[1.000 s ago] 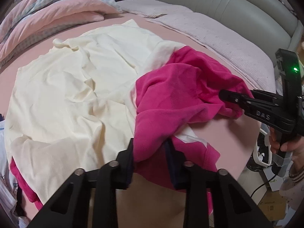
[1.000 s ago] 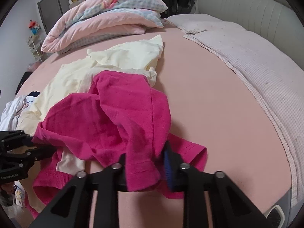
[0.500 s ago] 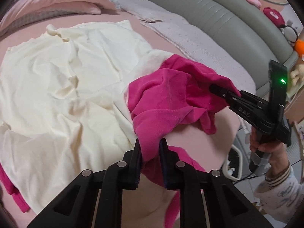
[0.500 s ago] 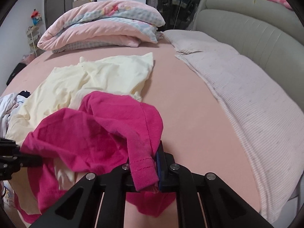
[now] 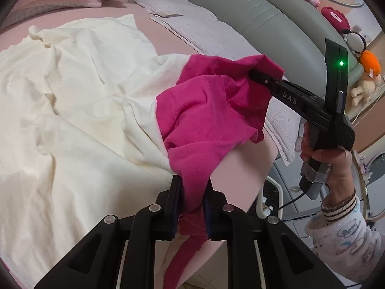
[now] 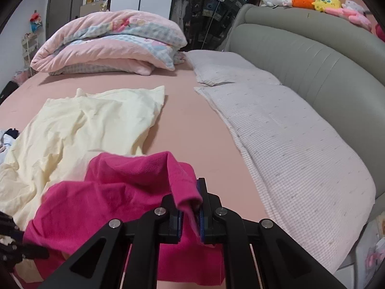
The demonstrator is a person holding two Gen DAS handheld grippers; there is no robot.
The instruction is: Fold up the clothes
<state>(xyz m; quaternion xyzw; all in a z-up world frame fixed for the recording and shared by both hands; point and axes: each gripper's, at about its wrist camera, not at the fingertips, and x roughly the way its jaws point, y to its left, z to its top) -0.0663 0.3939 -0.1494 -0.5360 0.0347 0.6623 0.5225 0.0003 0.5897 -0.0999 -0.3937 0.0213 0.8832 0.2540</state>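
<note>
Magenta garment (image 5: pixel 207 120) hangs bunched between your two grippers, lifted off the pink sheet (image 6: pixel 192 130). One gathered end runs down into your left gripper (image 5: pixel 192 207), with a loose tail dangling below its fingers past the bed edge. The other end reaches up and to the right from there, into your right gripper (image 6: pixel 190 207), where a hemmed fold stands between the blue pads (image 6: pixel 201 214).

Beyond the magenta cloth, ahead and to the left of both grippers, a cream garment (image 6: pixel 84 130) lies spread and wrinkled on the sheet, its near part touching the magenta one. Ahead and to the right of your right gripper the sheet is bare up to the striped pillows (image 6: pixel 288 144) along the grey headboard (image 6: pixel 312 67). A folded quilt (image 6: pixel 113 45) sits well ahead, at the far side of the bed. Under your left gripper the mattress edge drops away to the floor.

Your left gripper has just been closing and now pinches the thick magenta bunch. Your right gripper has just been closing too and is clamped on the hem fold. Your right hand (image 5: pixel 322 154) wraps that gripper's handle, with a patterned sleeve (image 5: pixel 344 236) below it.
</note>
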